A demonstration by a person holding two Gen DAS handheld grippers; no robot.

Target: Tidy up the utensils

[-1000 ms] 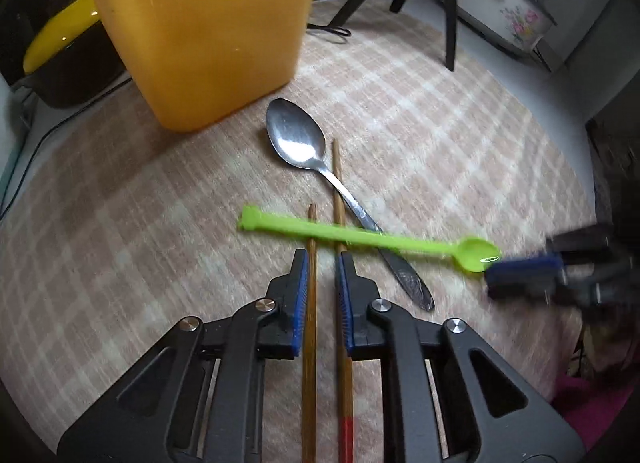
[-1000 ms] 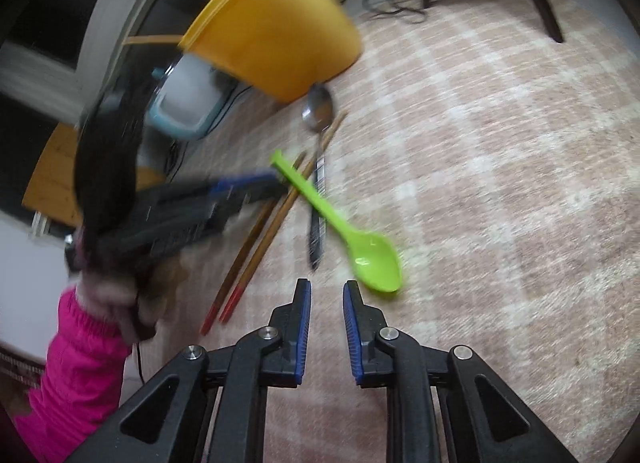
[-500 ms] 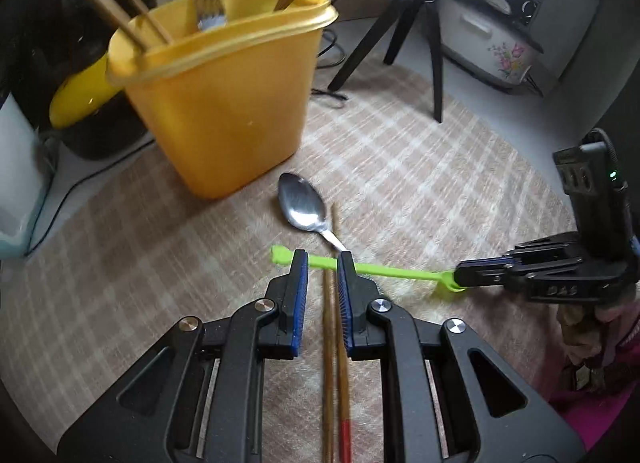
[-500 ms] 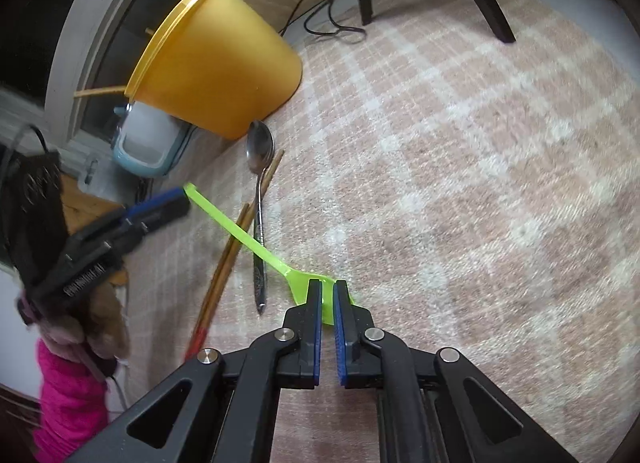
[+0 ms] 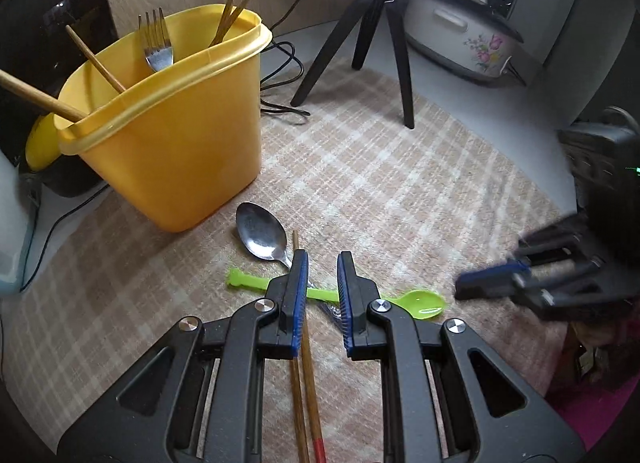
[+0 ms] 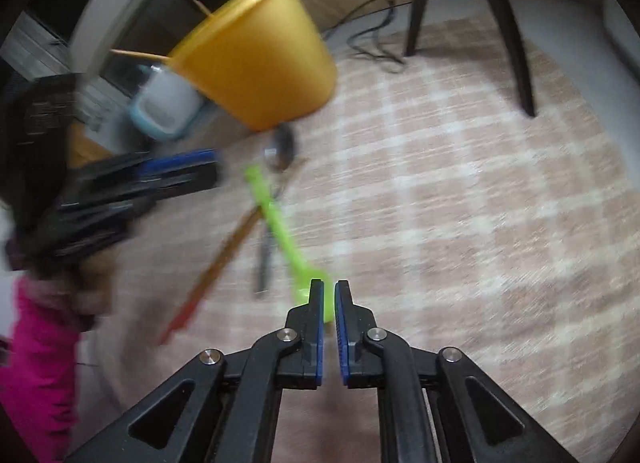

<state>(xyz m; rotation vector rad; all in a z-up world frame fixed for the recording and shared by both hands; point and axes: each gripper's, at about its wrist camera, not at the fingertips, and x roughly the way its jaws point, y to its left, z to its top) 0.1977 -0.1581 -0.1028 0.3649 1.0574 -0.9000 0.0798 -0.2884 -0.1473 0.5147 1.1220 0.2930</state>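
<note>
A yellow bin holds a fork and chopsticks. On the checked mat lie a steel spoon, a green plastic spoon and a pair of wooden chopsticks. My left gripper is open above the green spoon's handle, with the chopsticks under its left finger. My right gripper is nearly shut, its jaws a thin gap apart, just behind the green spoon's bowl and not holding it. It shows blurred in the left wrist view. The bin also shows in the right wrist view.
A black tripod stands at the back of the mat, with cables beside the bin. A white rice cooker sits at the back right. A dark appliance stands behind the bin.
My left gripper has opened and lifted back from the chopsticks. My right gripper has let go of the green spoon's bowl and pulled away to the right.
</note>
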